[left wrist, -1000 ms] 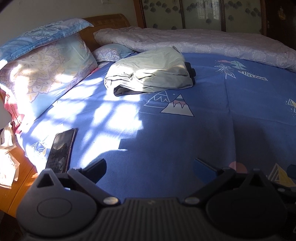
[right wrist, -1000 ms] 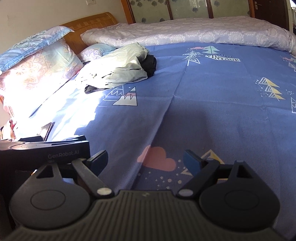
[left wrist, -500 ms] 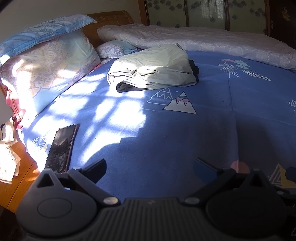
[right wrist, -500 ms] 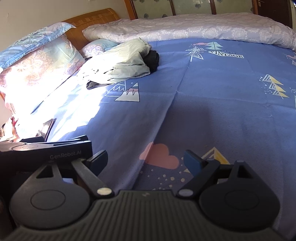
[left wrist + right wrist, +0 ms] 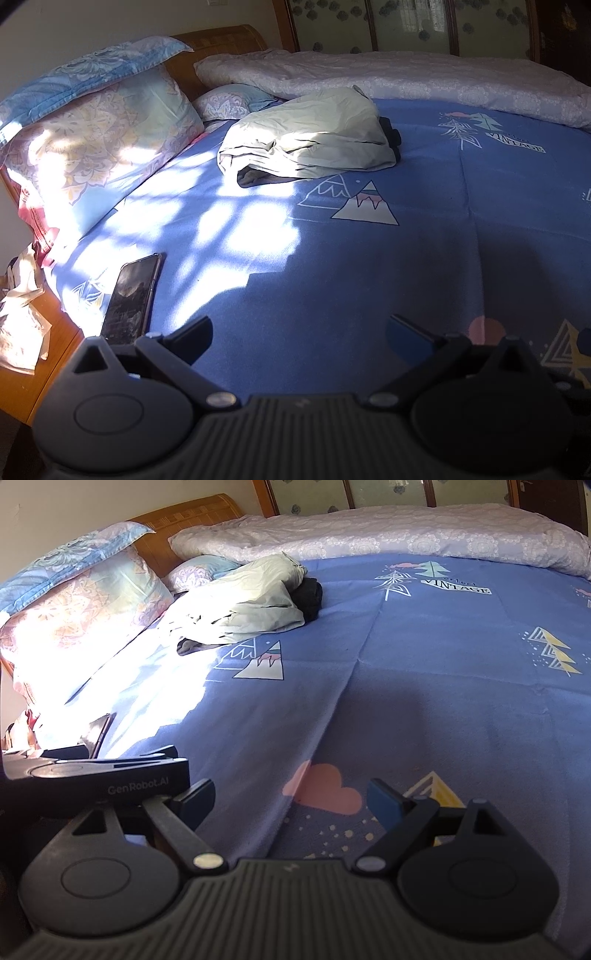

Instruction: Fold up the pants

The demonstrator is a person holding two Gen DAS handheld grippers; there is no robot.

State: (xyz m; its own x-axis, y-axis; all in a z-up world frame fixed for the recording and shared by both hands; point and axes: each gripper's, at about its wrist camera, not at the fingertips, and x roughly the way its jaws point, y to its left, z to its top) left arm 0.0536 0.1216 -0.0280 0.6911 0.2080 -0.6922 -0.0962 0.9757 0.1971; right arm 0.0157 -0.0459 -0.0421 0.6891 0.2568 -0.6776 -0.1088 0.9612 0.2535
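A bundle of pale grey-green pants [image 5: 310, 142] lies folded on the blue printed bedsheet [image 5: 332, 266] near the pillows, far ahead of both grippers; a dark garment [image 5: 391, 136] peeks out at its right side. The same pants [image 5: 255, 602] show at upper left in the right wrist view. My left gripper [image 5: 301, 332] hovers low over the sheet, jaws wide apart with nothing between them. My right gripper [image 5: 291, 799] is open too, empty, above a pink cloud print. The left gripper's body [image 5: 110, 775] shows at the left in the right wrist view.
A phone [image 5: 133, 295] lies on the sheet by the left bed edge. Patterned pillows [image 5: 96, 147] lean on the wooden headboard [image 5: 221, 40]. A rolled white quilt [image 5: 406, 81] runs along the far side. Crumpled cloth [image 5: 22, 317] sits on the wooden bedside at left.
Both views have shifted slightly, so the pants and pillows sit a little lower in frame. Both grippers remain open in the same place.
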